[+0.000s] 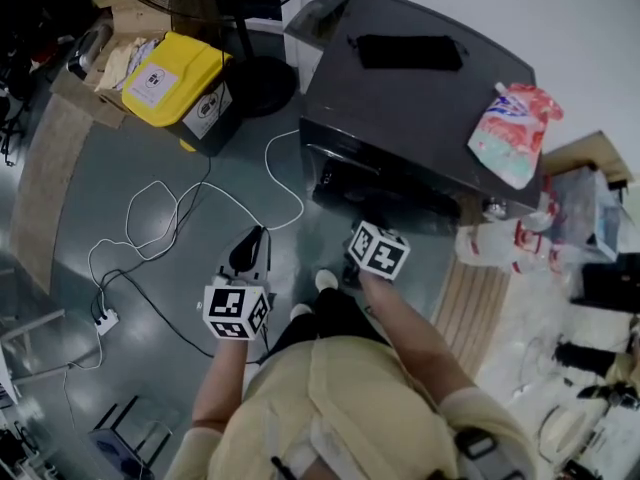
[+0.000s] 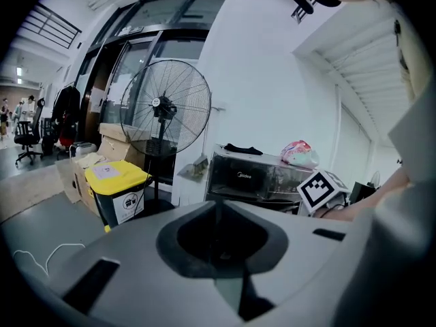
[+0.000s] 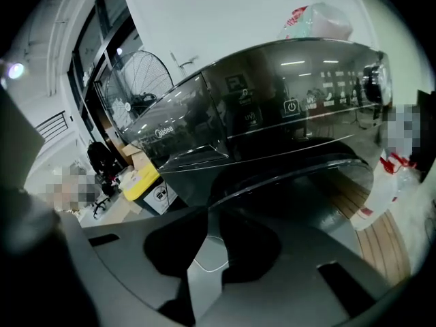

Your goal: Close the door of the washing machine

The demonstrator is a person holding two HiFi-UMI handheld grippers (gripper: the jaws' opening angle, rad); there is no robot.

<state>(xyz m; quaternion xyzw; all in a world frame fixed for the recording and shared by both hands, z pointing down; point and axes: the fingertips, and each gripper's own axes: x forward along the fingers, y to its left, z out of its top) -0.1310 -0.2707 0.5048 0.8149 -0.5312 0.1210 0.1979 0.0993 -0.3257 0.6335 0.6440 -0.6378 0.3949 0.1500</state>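
Dark washing machine point(image 1: 420, 98), door point(image 3: 293, 172) ajar; right tool point(image 3: 204, 213) near door.

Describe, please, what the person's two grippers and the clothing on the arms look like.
The left gripper and right gripper both have broad grey jaws with dark cut-outs. Each carries a white cube printed with black square markers. The person wears a pale beige short-sleeved top.

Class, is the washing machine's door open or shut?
Open, apparently: the round door stands out from the washing machine, with floor visible behind it.
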